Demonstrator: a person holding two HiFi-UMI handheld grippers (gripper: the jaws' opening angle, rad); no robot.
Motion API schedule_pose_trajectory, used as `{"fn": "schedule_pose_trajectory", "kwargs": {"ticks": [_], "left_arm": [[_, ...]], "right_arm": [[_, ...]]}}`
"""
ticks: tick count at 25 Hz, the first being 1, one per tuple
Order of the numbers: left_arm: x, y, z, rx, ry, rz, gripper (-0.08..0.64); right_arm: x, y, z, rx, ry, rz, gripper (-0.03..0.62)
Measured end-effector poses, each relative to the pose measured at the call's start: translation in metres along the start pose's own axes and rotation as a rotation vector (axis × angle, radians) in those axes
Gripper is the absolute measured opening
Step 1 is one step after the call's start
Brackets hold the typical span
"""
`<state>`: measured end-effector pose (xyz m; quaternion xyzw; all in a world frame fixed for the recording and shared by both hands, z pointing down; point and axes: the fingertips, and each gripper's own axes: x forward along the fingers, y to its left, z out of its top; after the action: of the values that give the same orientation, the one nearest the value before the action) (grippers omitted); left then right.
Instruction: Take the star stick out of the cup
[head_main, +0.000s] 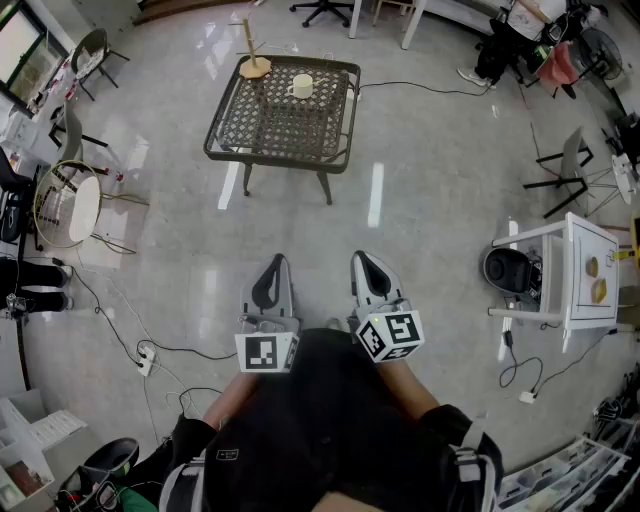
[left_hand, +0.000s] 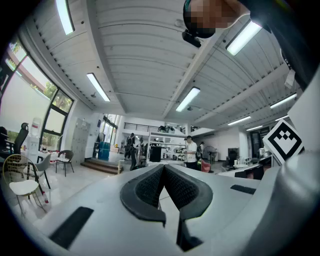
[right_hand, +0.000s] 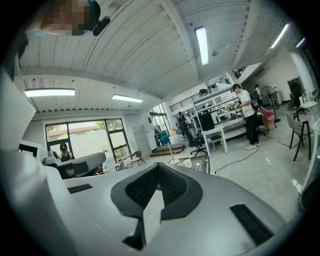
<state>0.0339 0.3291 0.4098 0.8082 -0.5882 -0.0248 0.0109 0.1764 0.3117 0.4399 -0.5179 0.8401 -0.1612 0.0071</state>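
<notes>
A cream cup (head_main: 301, 86) stands on a dark wire-mesh table (head_main: 232, 136) far ahead of me. Beside it, at the table's back left corner, a thin wooden stick (head_main: 246, 40) rises from a round wooden base (head_main: 255, 68). No star shape shows at this distance. My left gripper (head_main: 275, 264) and right gripper (head_main: 362, 260) are held close to my body, side by side, well short of the table, both shut on nothing. In the right gripper view the cup (right_hand: 188, 162) and the table (right_hand: 198, 163) are tiny beyond the shut jaws. The left gripper (left_hand: 163, 167) points at the room.
A white cart (head_main: 577, 272) with a black appliance (head_main: 508, 269) stands at the right. A round-backed chair (head_main: 66, 205) is at the left. Cables (head_main: 160, 350) run over the glossy floor. Office chairs and a person (head_main: 510, 35) are at the far side.
</notes>
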Motion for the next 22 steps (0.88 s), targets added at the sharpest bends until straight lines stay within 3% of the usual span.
{"fn": "schedule_pose_trajectory", "kwargs": {"ticks": [4,12,22], "left_arm": [[0.007,0.007,0.012,-0.03,-0.015,0.008,0.015],[0.006,0.017,0.007,-0.007,0.002,-0.008,0.015],[0.009,0.065,0.009,-0.03,0.01,-0.035,0.015]], "right_arm": [[0.007,0.002,0.0,-0.004,0.0,-0.003,0.009],[0.013,0.008,-0.001,-0.008,0.002,-0.013,0.009],[0.047,0.04,0.004,0.016,-0.018,-0.033,0.009]]}}
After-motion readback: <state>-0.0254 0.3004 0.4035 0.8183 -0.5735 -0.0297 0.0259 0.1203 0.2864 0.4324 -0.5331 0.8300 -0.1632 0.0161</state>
